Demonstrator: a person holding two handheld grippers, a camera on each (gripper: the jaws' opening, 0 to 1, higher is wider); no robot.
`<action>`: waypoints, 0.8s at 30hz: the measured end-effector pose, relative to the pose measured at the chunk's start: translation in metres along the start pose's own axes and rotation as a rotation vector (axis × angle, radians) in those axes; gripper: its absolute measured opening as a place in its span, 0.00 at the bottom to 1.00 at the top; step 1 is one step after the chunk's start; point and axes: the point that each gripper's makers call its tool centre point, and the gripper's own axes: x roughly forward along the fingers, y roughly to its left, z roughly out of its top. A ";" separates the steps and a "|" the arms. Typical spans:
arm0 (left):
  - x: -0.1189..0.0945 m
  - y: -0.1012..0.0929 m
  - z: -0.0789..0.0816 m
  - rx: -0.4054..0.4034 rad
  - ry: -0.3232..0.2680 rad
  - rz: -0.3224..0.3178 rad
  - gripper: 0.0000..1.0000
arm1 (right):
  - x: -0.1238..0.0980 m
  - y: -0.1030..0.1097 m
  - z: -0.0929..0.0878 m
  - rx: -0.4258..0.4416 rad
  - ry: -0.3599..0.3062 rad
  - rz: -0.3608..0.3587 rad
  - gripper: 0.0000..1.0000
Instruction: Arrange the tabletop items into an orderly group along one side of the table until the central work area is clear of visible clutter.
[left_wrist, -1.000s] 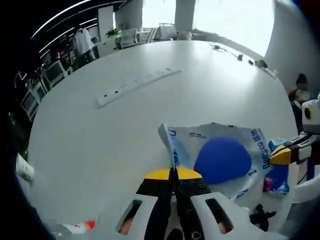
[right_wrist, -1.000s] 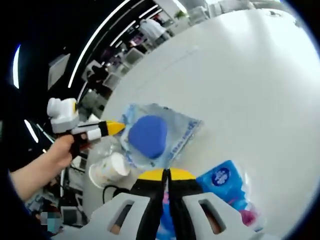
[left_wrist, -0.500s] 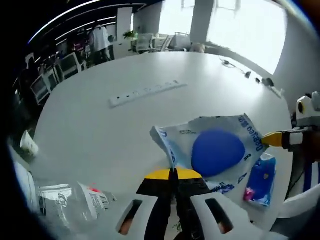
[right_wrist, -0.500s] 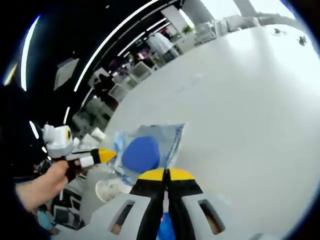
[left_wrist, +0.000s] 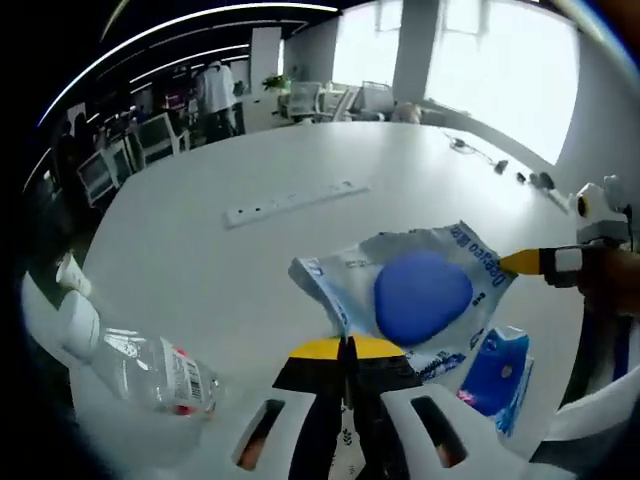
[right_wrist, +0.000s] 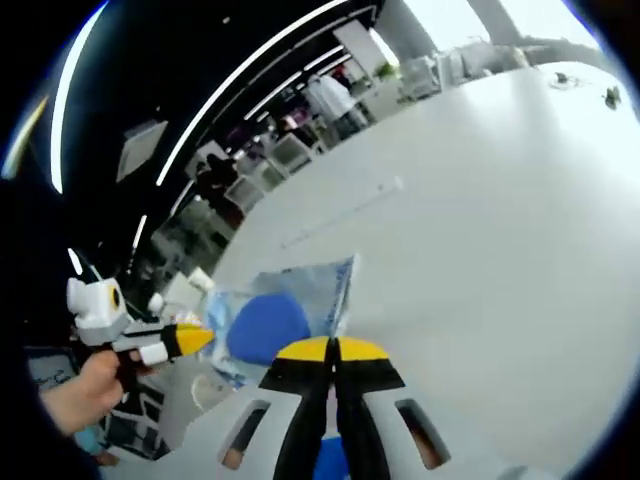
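We grip the clear plastic bag with a blue dome inside (left_wrist: 420, 295) at both ends, left gripper (left_wrist: 347, 345) and right gripper (right_wrist: 333, 346) clamped. Left gripper view adds a clear plastic bottle (left_wrist: 150, 370), blue tissue pack (left_wrist: 495, 368), white power strip (left_wrist: 290, 201). Wide white table (right_wrist: 480, 240) lies open beyond.

Blue tissue pack (left_wrist: 497, 372) partly behind left claw (left_wrist: 349, 346) — label unreadable
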 end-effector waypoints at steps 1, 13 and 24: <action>0.000 0.000 0.000 -0.005 0.000 0.003 0.00 | 0.001 0.000 0.003 -0.003 -0.002 0.005 0.00; 0.015 0.010 0.002 -0.024 0.012 0.036 0.00 | 0.019 -0.004 0.009 -0.023 0.022 0.035 0.00; 0.027 0.020 -0.007 -0.048 0.037 0.052 0.00 | 0.033 -0.008 0.001 -0.023 0.060 0.048 0.00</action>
